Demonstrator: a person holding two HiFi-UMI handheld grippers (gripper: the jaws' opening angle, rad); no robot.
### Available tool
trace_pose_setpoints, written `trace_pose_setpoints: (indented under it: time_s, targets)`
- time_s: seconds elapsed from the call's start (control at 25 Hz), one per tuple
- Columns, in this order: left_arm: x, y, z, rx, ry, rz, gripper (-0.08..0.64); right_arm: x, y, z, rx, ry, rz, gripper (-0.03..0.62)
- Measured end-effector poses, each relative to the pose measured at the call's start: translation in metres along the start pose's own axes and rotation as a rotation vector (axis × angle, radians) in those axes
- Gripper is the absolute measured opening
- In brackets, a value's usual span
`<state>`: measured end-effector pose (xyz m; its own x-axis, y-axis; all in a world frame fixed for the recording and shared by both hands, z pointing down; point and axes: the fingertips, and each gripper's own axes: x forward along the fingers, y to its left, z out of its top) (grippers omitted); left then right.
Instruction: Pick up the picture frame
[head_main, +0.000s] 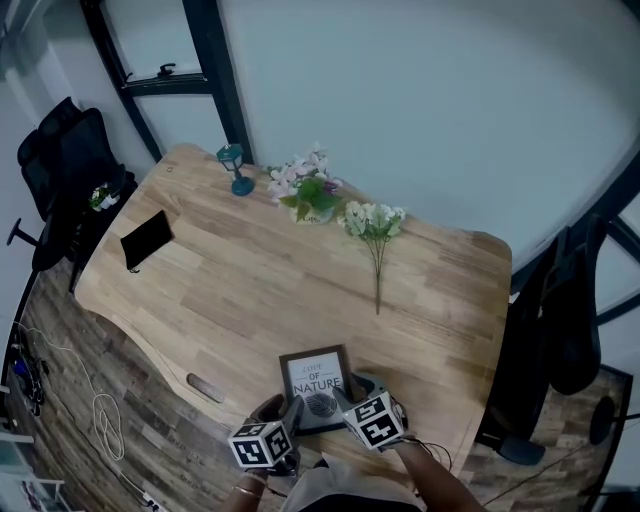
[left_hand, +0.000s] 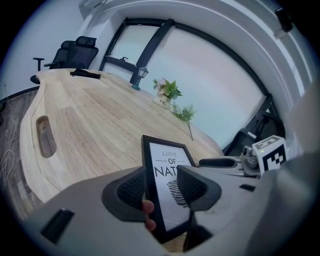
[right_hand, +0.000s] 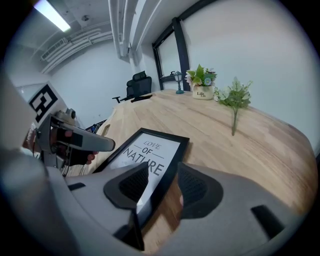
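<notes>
The picture frame has a black border and a white print reading "LOVE OF NATURE". It lies at the near edge of the wooden table. My left gripper stands open with its jaws straddling the frame's left edge; one pad sits over the print, the other behind the border. My right gripper is open astride the frame's right edge, with bare wood showing between the border and the outer pad. Fingertips of the person's hands show behind the jaws. The frame's near edge is hidden by the grippers.
At the far side stand a pot of flowers and a teal lantern. A loose flower sprig lies mid-table. A black tablet lies at the left end. A slot cuts the near edge. An office chair stands left.
</notes>
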<state>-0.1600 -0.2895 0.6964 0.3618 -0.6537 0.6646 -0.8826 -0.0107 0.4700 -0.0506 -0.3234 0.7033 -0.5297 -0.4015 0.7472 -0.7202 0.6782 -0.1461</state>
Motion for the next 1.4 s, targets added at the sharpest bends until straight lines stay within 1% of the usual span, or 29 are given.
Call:
trace_pose_setpoints:
  time_s: [0.2, 0.44, 0.56, 0.8, 0.88, 1.04, 1.16, 1.28, 1.4]
  targets:
    - [0.006, 0.004, -0.004, -0.008, 0.017, 0.013, 0.184, 0.005, 0.000, -0.004, 0.025, 0.011, 0.002, 0.160]
    - [0.013, 0.006, -0.012, -0.011, 0.033, 0.024, 0.187, 0.011, -0.006, -0.010, 0.044, 0.015, -0.026, 0.160]
    - [0.016, 0.006, -0.017, -0.012, 0.041, 0.029, 0.189, 0.013, -0.007, -0.013, 0.059, 0.019, -0.023, 0.160]
    - [0.007, 0.000, -0.020, 0.000, 0.041, 0.034, 0.189, 0.003, 0.000, -0.014, 0.083, 0.022, -0.033, 0.160]
    - [0.011, 0.002, -0.019, 0.004, 0.033, 0.044, 0.189, 0.008, -0.002, -0.015, 0.091, 0.021, -0.039, 0.160]
    - [0.007, 0.003, -0.019, -0.015, 0.023, 0.072, 0.182, 0.005, -0.002, -0.018, 0.103, 0.016, -0.052, 0.160]
    - [0.009, 0.005, -0.020, 0.012, 0.024, 0.111, 0.150, 0.006, -0.003, -0.018, 0.118, 0.017, -0.054, 0.158]
    - [0.012, 0.005, -0.020, 0.035, 0.031, 0.127, 0.150, 0.009, -0.005, -0.018, 0.123, 0.017, -0.059, 0.156]
    - [0.016, 0.007, -0.020, 0.036, 0.042, 0.137, 0.150, 0.013, -0.008, -0.020, 0.128, 0.015, -0.066, 0.152]
